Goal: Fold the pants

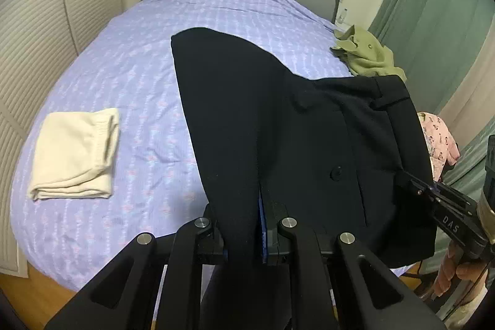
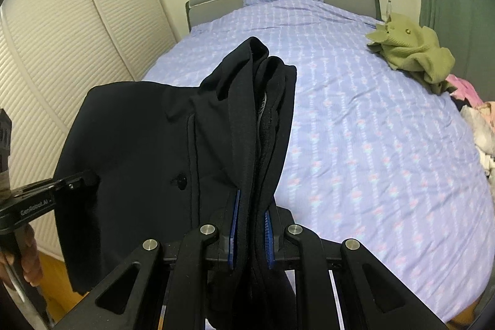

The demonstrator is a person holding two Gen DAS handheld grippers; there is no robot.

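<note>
Item: pair of black woven dress pants point(image 1: 278, 126), buttoned back pocket and belt loops showing, waistband end to my right. I have them lifted above the bed with the lilac patterned cover point(image 1: 123, 76), held between my two tools, the far fold reaching toward the pillow end.

Left tool point(image 1: 244, 231): clamped on a folded edge of the pants, blue pads pressing the cloth from both sides.

Right tool point(image 2: 251, 232): clamped on the bunched waistband, several layers stacked upright between its pads.

On the bed, left side: folded cream cotton garment point(image 1: 74, 153), lying flat, well apart from the pants.

On the bed, right edge: crumpled olive green knit garment point(image 2: 411, 51).

Beyond that edge: heap of pink and pale clothes point(image 2: 476, 113), only partly in view.
</note>
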